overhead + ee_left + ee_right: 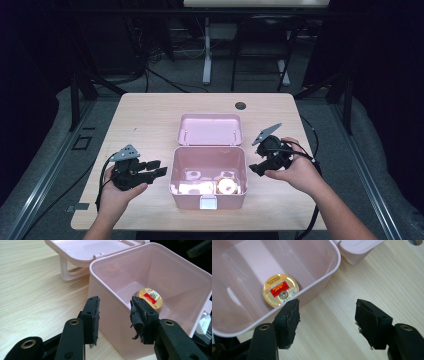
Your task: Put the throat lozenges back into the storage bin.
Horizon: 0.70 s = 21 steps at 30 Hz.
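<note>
An open pink box [208, 149] stands mid-table, its lid [210, 129] folded back flat behind it. A round gold tin with a red label [227, 186] lies on the box floor at the right. My left gripper [160, 167] is held level just left of the box, open, with its tips close to the left wall. In the left gripper view the gripper [115, 312] frames that wall [160, 270] and the tin [150, 298]. My right gripper [255, 167] is open beside the box's right wall. In the right gripper view its jaws [327, 312] have bare table between them, with the tin [280, 290] inside the box [312, 255].
The wooden table [150, 115] has a round cable hole [240, 105] at the back. A white latch [208, 202] sits on the box's front. Bare wood lies to the left and right of the box. Another desk's legs and cables stand on the floor behind.
</note>
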### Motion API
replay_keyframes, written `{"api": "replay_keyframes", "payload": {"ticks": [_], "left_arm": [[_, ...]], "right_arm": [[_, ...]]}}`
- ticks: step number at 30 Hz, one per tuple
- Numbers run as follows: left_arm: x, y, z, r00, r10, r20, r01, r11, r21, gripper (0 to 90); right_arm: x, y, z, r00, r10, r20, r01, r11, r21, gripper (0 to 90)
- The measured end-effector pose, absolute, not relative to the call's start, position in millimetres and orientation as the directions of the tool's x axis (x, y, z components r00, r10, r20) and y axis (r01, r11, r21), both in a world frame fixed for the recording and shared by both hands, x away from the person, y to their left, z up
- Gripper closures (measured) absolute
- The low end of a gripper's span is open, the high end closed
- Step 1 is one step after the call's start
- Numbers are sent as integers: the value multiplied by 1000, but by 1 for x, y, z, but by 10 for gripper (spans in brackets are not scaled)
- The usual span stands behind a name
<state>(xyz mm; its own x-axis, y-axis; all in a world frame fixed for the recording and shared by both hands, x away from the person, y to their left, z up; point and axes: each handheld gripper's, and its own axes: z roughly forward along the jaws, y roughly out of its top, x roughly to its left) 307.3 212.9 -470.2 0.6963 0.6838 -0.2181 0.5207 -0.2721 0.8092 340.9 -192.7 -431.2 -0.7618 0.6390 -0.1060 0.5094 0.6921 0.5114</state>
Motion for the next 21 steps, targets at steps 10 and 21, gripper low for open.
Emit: {"api": "replay_keyframes", "payload": {"ticks": [10, 21], "left_arm": [[306, 210, -470, 700, 680, -218, 518, -274, 810, 574], [305, 208, -469, 699, 682, -216, 504, -254, 826, 560]], "right_arm": [[332, -200, -441, -681, 728, -81, 495, 539, 681, 437], [313, -199, -456, -630, 776, -4, 477, 391, 787, 466]]}}
